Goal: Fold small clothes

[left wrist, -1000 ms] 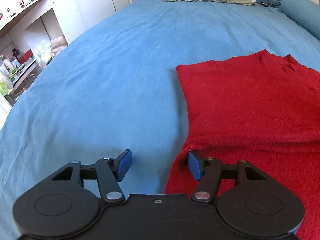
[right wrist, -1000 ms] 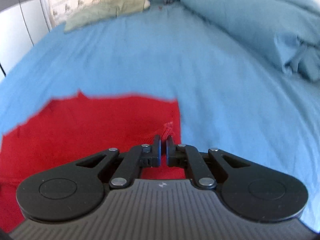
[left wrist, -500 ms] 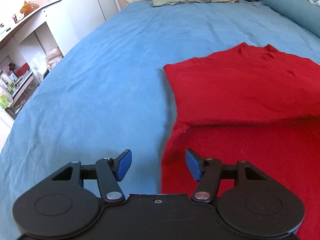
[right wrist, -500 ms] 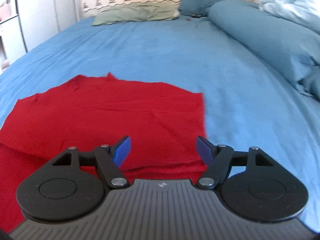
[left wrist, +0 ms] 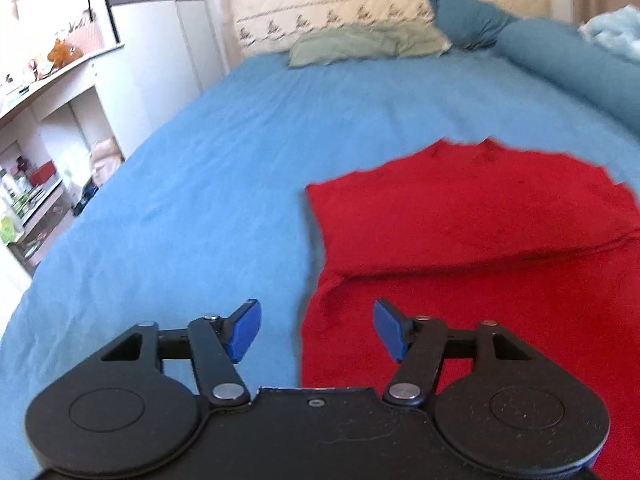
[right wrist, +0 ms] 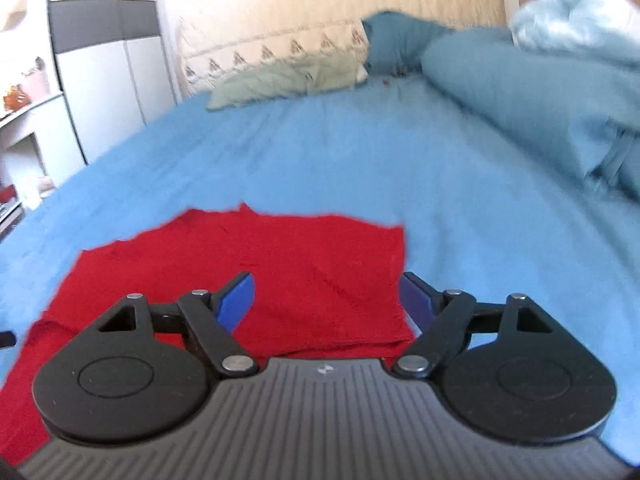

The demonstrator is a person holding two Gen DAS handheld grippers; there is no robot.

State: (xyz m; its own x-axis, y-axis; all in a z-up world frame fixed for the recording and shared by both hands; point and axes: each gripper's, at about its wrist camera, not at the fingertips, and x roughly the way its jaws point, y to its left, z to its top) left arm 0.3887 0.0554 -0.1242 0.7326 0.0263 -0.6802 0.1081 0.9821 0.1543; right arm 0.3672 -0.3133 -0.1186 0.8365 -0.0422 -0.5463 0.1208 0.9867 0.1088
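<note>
A red garment [left wrist: 500, 248] lies flat on the blue bed [left wrist: 208, 184], its far part folded over the near part so that a doubled layer ends in a fold line running across it. The left gripper [left wrist: 316, 330] hangs above the garment's left edge with its blue-padded fingers spread apart and nothing between them: one finger sits over bare sheet, the other over red cloth. The right gripper [right wrist: 328, 300] is likewise spread wide and empty, held over the garment's right side, its right finger about at the cloth's right edge, though motion blur makes it hard to say whether either gripper touches the fabric. At the head of the bed lie a pale green pillow [left wrist: 360, 42] and a teal pillow [left wrist: 468, 20], and a rolled teal duvet [right wrist: 540, 96] runs along the right side. White shelves [left wrist: 44, 128] stand beside the bed on the left.
</note>
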